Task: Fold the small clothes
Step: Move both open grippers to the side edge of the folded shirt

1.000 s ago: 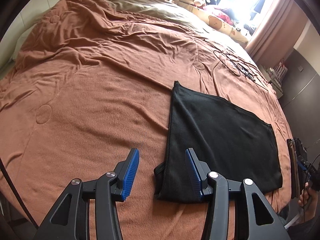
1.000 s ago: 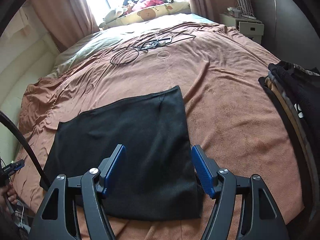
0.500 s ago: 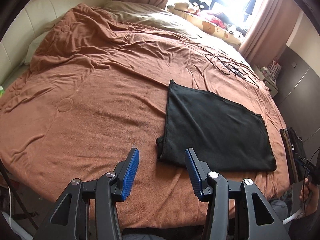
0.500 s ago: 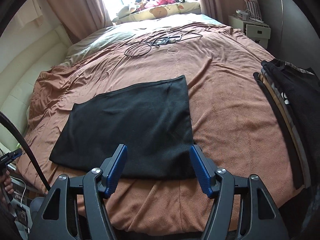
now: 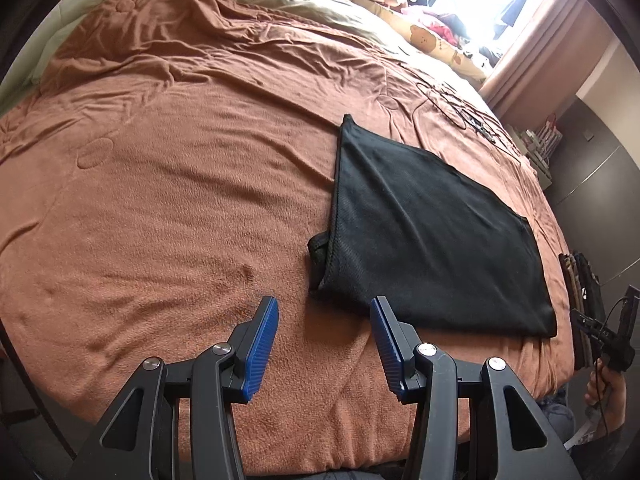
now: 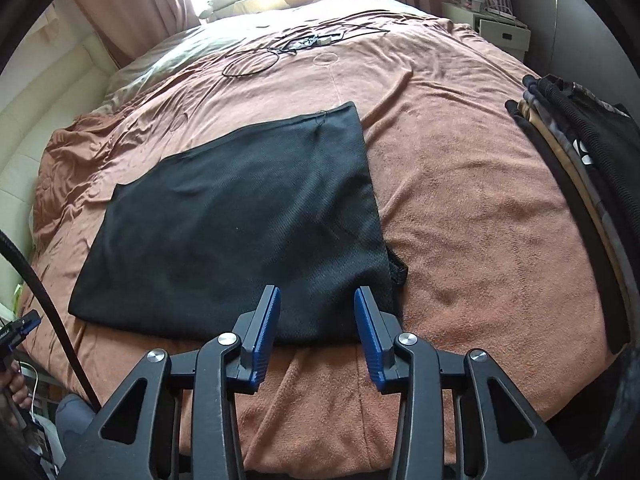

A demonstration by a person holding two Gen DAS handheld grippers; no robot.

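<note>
A black garment (image 5: 432,236) lies folded flat in a rough rectangle on the brown bedspread (image 5: 180,184), with a small bunched bit sticking out at its near left corner. My left gripper (image 5: 324,340) hovers open over bare blanket just short of that corner, nothing between its blue pads. In the right wrist view the same black garment (image 6: 240,216) fills the middle. My right gripper (image 6: 316,330) stands open at the garment's near edge, close to its near right corner, holding nothing.
A stack of folded clothes (image 6: 580,168) sits at the bed's right edge. Black cables (image 6: 280,48) lie on the blanket beyond the garment. Pillows and soft toys (image 5: 432,32) line the head under the window. A person's hand (image 5: 604,392) shows at lower right.
Both grippers pulled back from the garment and then came in closer and lower toward its near edge. The right gripper's jaws narrowed a little. The garment has not moved.
</note>
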